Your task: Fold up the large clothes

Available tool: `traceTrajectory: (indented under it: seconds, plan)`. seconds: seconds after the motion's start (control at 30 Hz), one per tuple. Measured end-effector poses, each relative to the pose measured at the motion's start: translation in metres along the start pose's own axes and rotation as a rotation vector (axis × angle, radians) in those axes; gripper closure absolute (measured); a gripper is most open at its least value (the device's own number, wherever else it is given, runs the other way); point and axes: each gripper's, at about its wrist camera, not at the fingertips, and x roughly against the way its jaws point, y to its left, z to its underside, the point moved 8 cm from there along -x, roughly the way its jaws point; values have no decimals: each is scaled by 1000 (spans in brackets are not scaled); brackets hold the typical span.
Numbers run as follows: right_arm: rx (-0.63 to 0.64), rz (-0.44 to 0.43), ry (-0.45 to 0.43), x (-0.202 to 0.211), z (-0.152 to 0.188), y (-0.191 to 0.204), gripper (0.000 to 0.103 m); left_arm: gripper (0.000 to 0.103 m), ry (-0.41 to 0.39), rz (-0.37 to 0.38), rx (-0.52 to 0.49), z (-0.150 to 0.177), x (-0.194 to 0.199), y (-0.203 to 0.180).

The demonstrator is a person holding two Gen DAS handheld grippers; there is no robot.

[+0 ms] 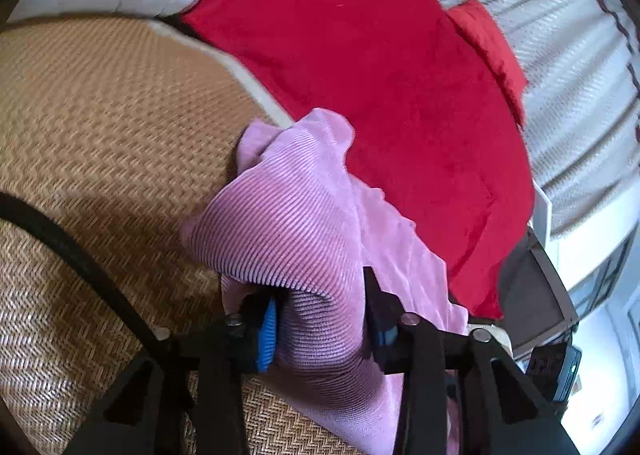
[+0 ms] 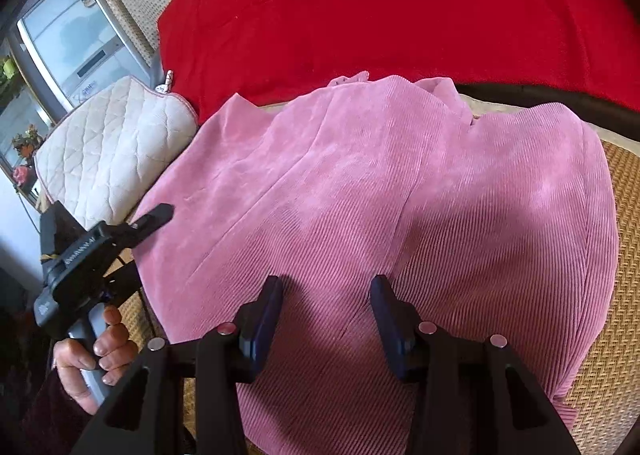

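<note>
My left gripper (image 1: 320,319) has a bunched fold of the pink garment (image 2: 380,215) between its fingers, prob clamped, tho the blur makes that hard to confirm. My right gripper (image 2: 326,315) hangs over the cloth w/ jaws apart, holding nothing. To fold well I should lift the left edge high, keep it taut, and pin the middle w/ the right. Garment is pink ribbed corduroy, lying on the woven mat (image 1: 100,115) just beside the red blanket (image 2: 360,7)
</note>
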Motion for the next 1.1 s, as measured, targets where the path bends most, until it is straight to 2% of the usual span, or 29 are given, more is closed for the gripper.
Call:
traceTrajectory:
  seconds: [0.07, 0.23, 0.27, 0.3, 0.37, 0.4, 0.47, 0.57, 0.6, 0.63, 0.7, 0.8, 0.97, 1.1]
  plan:
    - [-7, 2, -11, 8, -3, -2, 55, 70, -13, 11, -57, -1, 5, -11]
    - [-112, 49, -167, 53, -24, -36, 55, 74, -38, 37, -162, -6, 13, -42]
    - [-159, 83, -161, 52, -23, -52, 54, 74, -44, 38, -195, -4, 14, -48]
    - [-205, 99, -114, 43, -19, -65, 53, 75, -48, 37, -239, -3, 14, -58]
    - [-272, 81, 27, 14, -2, -81, 54, 76, -57, 30, -341, 1, 15, -81]
    - [-247, 71, 1, 15, -6, -80, 54, 77, -59, 28, -393, 5, 17, -92]
    - [-220, 82, 14, 20, -9, -74, 54, 78, -63, 35, -549, 22, 23, -125]
    - [-279, 3, -8, 27, -15, -74, 53, 87, -36, 70, -748, 59, 20, -166]
    - [-307, -52, -29, 31, -20, -73, 53, 92, -16, 84, -817, 76, 19, -177]
    - [-328, -141, -63, 37, -29, -69, 49, 92, 10, 92, -883, 93, 16, -187]
    - [-354, -268, -119, 49, -44, -62, 23, 93, 62, 102, -990, 126, 7, -197]
    - [-403, -416, -135, 51, -59, -51, 13, 93, 112, 95, -1042, 147, -2, -196]
    - [-405, -373, -17, 10, -67, -42, 13, 93, 125, 126, -996, 136, -1, -191]
    - [-385, -422, 62, -19, -72, -27, 12, 93, 127, 130, -1014, 136, 2, -190]
